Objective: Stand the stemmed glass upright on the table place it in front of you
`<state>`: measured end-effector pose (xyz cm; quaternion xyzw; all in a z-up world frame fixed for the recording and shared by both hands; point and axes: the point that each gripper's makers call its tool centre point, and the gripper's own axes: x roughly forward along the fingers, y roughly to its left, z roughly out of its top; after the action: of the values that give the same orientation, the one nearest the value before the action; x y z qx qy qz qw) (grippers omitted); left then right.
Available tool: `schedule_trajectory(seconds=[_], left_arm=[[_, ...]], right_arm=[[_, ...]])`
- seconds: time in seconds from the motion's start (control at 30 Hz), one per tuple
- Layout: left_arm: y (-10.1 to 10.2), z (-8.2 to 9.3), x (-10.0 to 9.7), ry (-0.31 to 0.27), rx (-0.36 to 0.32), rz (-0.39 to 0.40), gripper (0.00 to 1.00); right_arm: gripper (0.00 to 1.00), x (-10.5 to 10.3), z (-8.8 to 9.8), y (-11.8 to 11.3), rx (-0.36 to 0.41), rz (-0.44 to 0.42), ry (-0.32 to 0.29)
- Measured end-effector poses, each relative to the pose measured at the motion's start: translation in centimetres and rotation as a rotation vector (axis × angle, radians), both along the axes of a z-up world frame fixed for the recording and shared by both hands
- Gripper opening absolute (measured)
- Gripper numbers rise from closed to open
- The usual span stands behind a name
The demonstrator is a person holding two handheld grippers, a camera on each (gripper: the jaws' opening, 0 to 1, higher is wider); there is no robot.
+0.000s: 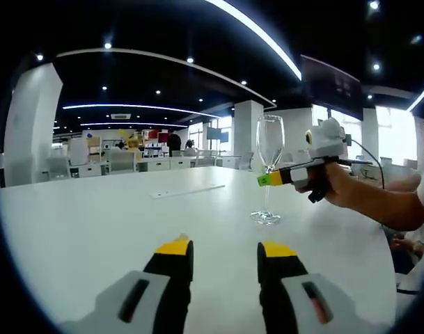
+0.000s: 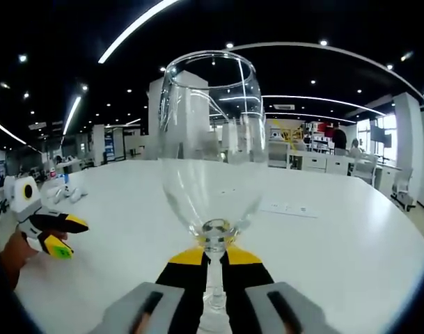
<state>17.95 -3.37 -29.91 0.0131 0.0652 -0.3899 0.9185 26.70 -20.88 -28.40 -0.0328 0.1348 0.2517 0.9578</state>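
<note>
In the right gripper view, nearest the lens, the right hand-held gripper (image 2: 213, 263) is seen closed on the stem of the stemmed glass (image 2: 212, 160), the yellow-tipped jaws pinching it just below the bowl. The glass is held upright, its bowl rising clear and empty above the jaws. In the left gripper view, the left hand-held gripper (image 1: 225, 252) is held low over the white tabletop (image 1: 93, 223), its jaws parted with nothing between them, well apart from the glass. Farther out in that view the glass is seen standing with its foot resting on, or just at, the tabletop, while the right hand-held gripper is gripped by a person's hand (image 1: 330, 184) at stem height. The glass is judged to be light, stiff, smooth and easily broken; the thin stem is the weakest part and slippery, so a gentle, steady hold at the stem near the bowl is called for, with no sideways twisting. A flat strip (image 1: 187, 190) lies farther back on the tabletop, and office desks and chairs (image 1: 121, 161) are seen beyond.
</note>
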Motion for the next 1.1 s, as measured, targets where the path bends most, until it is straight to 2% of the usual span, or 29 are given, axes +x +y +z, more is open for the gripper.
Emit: schedule_trajectory(seconds=[0.6,0.8,1.1], left_arm=[[0.05,-0.13,-0.09,0.002,0.004,0.005,0.37],[-0.03,-0.14,-0.15,0.004,0.005,0.005,0.37],[-0.12,-0.05,-0.2,0.003,0.002,0.004,0.37]], right_arm=[[0.14,-0.09,0.4,-0.17,0.023,-0.009,-0.047],[0.18,-0.2,0.62,-0.32,0.018,-0.014,-0.065],[0.24,-0.82,-0.23,-0.49,0.029,-0.016,-0.066]])
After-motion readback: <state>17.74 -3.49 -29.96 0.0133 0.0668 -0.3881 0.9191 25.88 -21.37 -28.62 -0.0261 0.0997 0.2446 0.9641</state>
